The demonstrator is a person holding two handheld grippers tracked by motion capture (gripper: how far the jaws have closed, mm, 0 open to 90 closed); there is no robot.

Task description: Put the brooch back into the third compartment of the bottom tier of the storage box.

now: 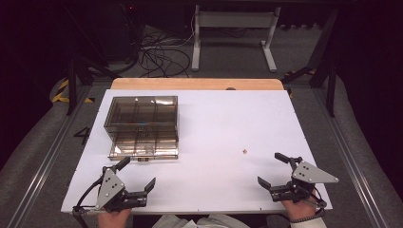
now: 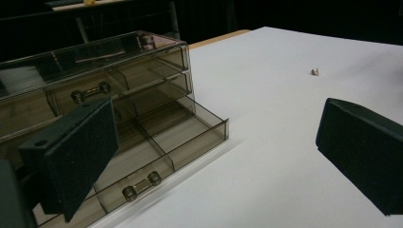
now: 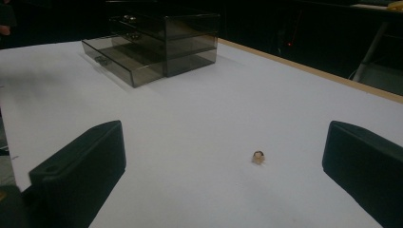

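High view: both claws (image 1: 139,174) (image 1: 273,167) agape, low

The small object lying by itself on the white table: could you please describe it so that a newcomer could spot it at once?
Start from the white table and the smoky transparent drawer box at its left, whose bottom drawer is pulled out. Look right of that drawer, toward the right gripper: the tiny tan bead-like piece lies alone on the bare surface. It is the smallest thing there, touching nothing.

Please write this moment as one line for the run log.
left gripper: open, empty | right gripper: open, empty | drawer box: bottom drawer pulled out | small bead: on table, ahead of right gripper
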